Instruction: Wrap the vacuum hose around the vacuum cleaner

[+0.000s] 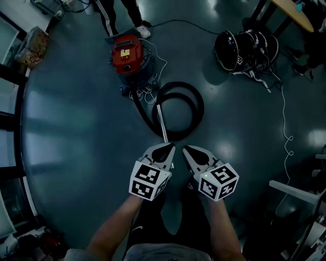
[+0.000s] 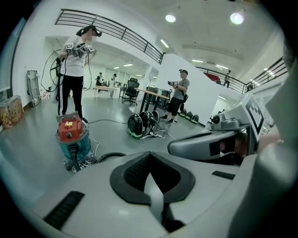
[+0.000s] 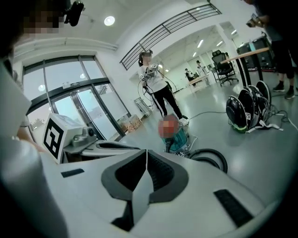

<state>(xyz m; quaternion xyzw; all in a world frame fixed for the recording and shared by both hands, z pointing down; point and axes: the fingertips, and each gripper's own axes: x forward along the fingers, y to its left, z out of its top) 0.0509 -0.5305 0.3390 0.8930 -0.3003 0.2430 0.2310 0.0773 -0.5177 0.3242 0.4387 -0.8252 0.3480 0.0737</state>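
My left gripper (image 1: pixel 170 149) and right gripper (image 1: pixel 186 150) sit side by side, close together, low in front of me. Straight ahead on the floor the vacuum hose (image 1: pixel 179 85) lies in a loop. Its wand (image 1: pixel 161 121) runs along the loop's left side back towards my left gripper. Beyond the loop, a little to the left, stands the vacuum cleaner (image 1: pixel 130 56), with a person's legs (image 1: pixel 133 15) just behind it. Further off to the right, a heap of gear (image 1: pixel 244 48) lies near a table (image 1: pixel 295 12). A thin cable (image 1: pixel 286 117) trails along the floor on my right.
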